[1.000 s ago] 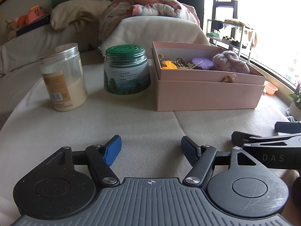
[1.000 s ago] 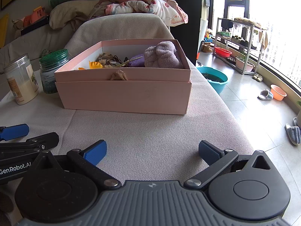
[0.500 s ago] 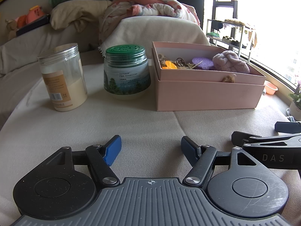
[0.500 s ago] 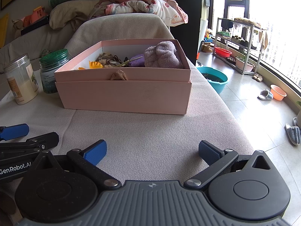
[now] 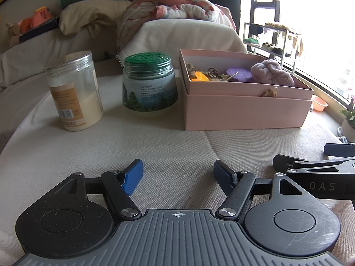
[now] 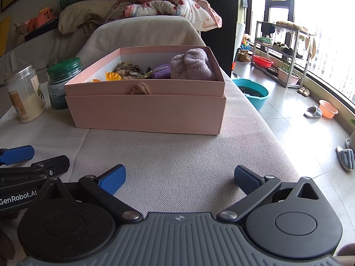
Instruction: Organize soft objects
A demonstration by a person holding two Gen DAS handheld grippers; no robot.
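Observation:
A pink cardboard box (image 5: 244,115) (image 6: 146,115) stands on the beige cloth-covered table. In it lie a lilac towel bundle (image 5: 271,73) (image 6: 190,65), a purple sponge (image 5: 238,75), an orange flower (image 5: 199,76) (image 6: 113,76) and a striped soft item. A small tan soft piece (image 5: 269,93) (image 6: 140,88) hangs over the box's front rim. My left gripper (image 5: 177,175) is open and empty, low over the cloth in front of the box. My right gripper (image 6: 179,177) is open and empty, beside the left one.
A clear jar with white powder (image 5: 74,93) (image 6: 25,95) and a green-lidded jar (image 5: 149,84) (image 6: 63,82) stand left of the box. A sofa with piled bedding (image 5: 173,6) is behind. The table's right edge drops to a tiled floor with basins (image 6: 253,92).

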